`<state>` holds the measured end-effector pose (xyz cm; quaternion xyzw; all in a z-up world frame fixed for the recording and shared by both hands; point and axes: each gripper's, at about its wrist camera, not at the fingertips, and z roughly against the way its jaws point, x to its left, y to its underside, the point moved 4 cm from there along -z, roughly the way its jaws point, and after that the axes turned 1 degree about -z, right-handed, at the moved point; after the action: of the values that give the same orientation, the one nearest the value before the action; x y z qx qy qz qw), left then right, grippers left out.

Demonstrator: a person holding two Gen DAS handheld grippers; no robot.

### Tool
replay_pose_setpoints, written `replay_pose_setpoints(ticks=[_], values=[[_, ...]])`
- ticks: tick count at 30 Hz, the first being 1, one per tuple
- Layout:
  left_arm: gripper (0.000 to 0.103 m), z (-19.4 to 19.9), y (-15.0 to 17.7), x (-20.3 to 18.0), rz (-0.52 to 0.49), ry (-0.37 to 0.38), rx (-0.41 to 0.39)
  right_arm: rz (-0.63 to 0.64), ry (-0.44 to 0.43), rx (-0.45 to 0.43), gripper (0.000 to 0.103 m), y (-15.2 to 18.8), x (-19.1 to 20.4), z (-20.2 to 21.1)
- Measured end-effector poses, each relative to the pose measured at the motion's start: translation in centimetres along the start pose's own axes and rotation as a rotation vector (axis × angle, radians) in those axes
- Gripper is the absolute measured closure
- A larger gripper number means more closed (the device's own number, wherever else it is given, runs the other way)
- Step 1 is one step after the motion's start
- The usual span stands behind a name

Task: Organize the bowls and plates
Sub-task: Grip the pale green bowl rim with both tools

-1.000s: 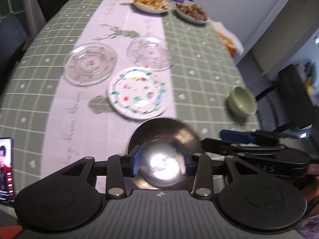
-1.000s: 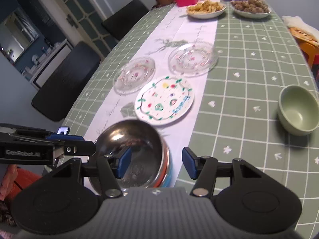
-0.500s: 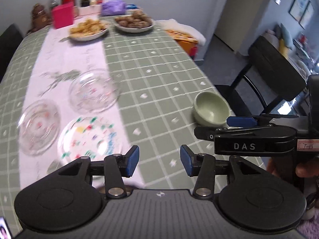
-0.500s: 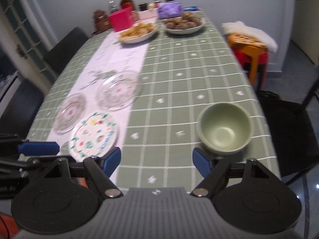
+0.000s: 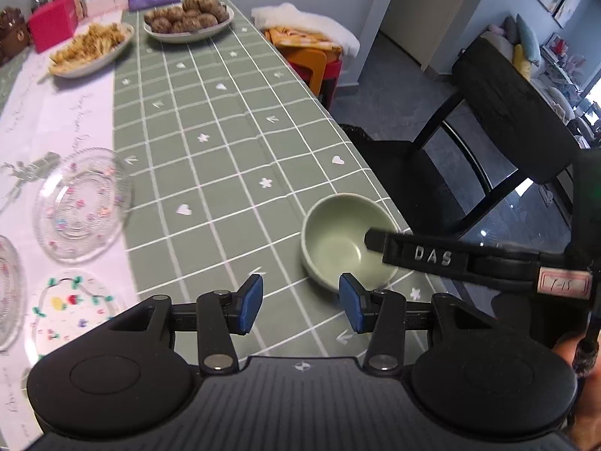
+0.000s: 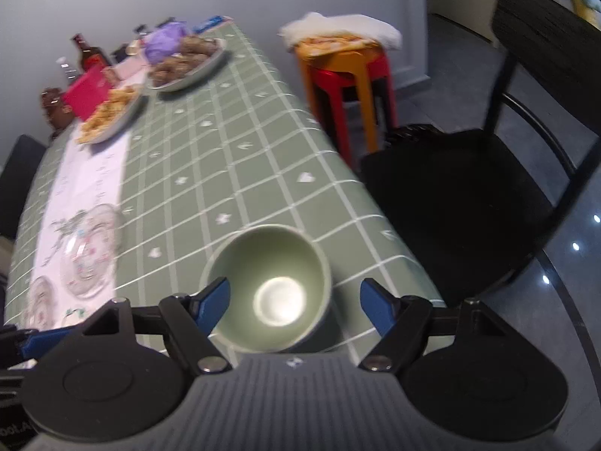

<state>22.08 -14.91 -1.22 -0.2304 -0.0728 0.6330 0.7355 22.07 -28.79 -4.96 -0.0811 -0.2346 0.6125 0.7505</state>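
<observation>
A pale green bowl (image 6: 268, 289) stands near the table's right edge, and it also shows in the left wrist view (image 5: 338, 242). My right gripper (image 6: 295, 300) is open, with its jaws on either side of the bowl, apart from it. My left gripper (image 5: 300, 302) is open and empty, just left of and before the bowl. A clear glass plate (image 5: 80, 208) and a painted white plate (image 5: 71, 315) lie at the left. A second glass plate (image 5: 5, 289) is cut off by the frame edge.
The green checked tablecloth (image 5: 210, 143) has a white runner on its left. Two dishes of food (image 5: 188, 18) and bottles stand at the far end. A black chair (image 5: 499, 143) and stacked stools (image 6: 345, 75) stand beside the table's right edge.
Both grippers have swung right, from the stacked metal bowl at the near left over to the green bowl. The right gripper now straddles the green bowl.
</observation>
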Motion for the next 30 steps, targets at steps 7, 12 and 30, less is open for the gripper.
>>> replay_pose_setpoints(ticks=[7,12,30], values=[[0.071,-4.5,-1.7,0.8,0.138,0.061,0.035,-0.055,-0.017,0.090,0.057,-0.5,-1.7,-2.8],[0.076,-6.5,-2.1,1.3,0.175,0.050,0.067,-0.105,-0.085,0.135,0.073,-0.7,-1.8,-3.5],[0.095,-8.8,-2.2,0.7,0.160,-0.031,0.076,-0.114,-0.040,0.170,0.093,-0.3,-1.8,-4.7]])
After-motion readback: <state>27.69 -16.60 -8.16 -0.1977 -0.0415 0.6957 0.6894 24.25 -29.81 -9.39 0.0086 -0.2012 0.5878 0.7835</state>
